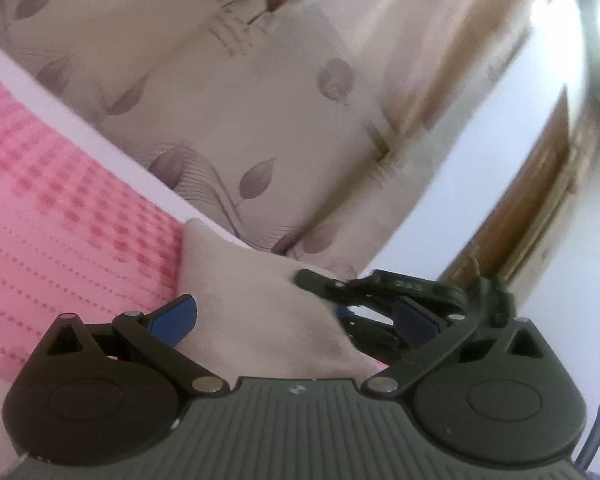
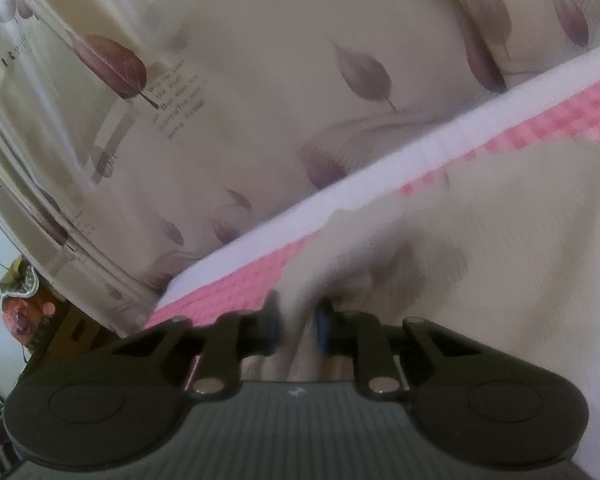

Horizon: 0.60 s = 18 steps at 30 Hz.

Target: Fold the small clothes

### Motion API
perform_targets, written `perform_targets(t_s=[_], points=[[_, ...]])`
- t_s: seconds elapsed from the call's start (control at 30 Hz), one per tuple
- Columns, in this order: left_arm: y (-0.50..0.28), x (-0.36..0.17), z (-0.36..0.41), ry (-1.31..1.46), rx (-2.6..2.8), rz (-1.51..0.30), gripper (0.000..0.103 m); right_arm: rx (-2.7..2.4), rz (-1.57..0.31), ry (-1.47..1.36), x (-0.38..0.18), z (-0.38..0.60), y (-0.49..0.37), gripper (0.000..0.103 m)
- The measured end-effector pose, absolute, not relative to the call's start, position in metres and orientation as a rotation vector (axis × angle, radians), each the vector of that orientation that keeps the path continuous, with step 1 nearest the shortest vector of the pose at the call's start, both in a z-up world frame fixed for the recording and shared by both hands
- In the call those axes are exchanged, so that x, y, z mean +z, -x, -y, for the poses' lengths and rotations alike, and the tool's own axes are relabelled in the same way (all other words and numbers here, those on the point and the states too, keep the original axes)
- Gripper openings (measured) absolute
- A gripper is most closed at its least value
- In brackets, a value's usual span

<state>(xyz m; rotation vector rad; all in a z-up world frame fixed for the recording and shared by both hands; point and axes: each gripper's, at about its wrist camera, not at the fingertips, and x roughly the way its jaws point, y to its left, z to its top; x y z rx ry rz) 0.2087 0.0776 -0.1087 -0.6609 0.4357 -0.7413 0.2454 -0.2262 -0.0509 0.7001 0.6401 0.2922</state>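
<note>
Right wrist view: our right gripper (image 2: 298,326) pinches a fold of the soft cream knit garment (image 2: 480,264) on the pink checked blanket (image 2: 228,292). Our left gripper (image 1: 296,320) gapes wide, cloth corner between, unpressed.

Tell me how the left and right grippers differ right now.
The left gripper stands wide open, its pads off the pale garment; the right gripper is pinched on a fold of that garment. Both have blue pads and hover over the pink checked cover.
</note>
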Motion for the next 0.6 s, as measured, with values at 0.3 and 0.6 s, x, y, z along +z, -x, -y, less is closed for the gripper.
perform_targets(t_s=[0.3,0.6], points=[[-0.207,-0.102,-0.052,0.507,-0.781,-0.449,0.103,0.330,-0.718,-0.763,-0.070,0.235,-0.248,0.022],[-0.210,-0.106,-0.057,0.537,-0.742,-0.466,0.103,0.314,-0.744,-0.784,-0.074,0.225,-0.261,0.070]])
